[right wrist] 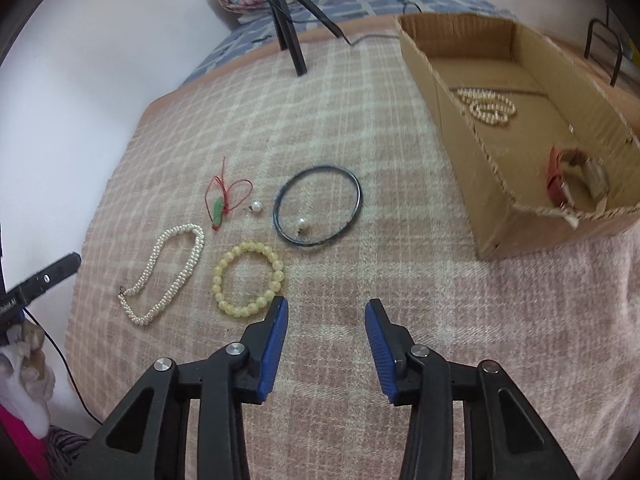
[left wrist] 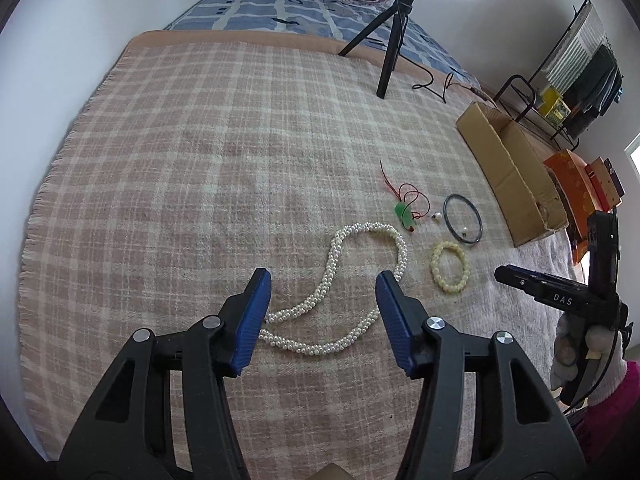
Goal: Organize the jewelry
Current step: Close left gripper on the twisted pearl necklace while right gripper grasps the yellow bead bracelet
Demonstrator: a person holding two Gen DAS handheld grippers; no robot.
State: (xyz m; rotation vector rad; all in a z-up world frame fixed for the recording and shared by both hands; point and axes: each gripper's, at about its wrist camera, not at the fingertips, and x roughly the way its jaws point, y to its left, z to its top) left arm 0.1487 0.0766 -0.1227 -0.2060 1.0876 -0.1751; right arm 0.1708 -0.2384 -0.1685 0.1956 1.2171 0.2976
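Jewelry-gathering underway; both claws [left wrist: 323, 276] [right wrist: 326, 304] released; pearl necklace [left wrist: 332, 264] wants pinching next, then carrying to box [right wrist: 496, 200].

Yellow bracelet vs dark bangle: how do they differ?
The yellow bracelet is a ring of round pale beads; the dark bangle is one thin, smooth hoop. The bangle's loop looks wider than the bracelet's. A loose pearl lies inside the bangle; nothing lies inside the bracelet. The bracelet sits nearer the right gripper. Both lie flat on the blanket, outside the box.
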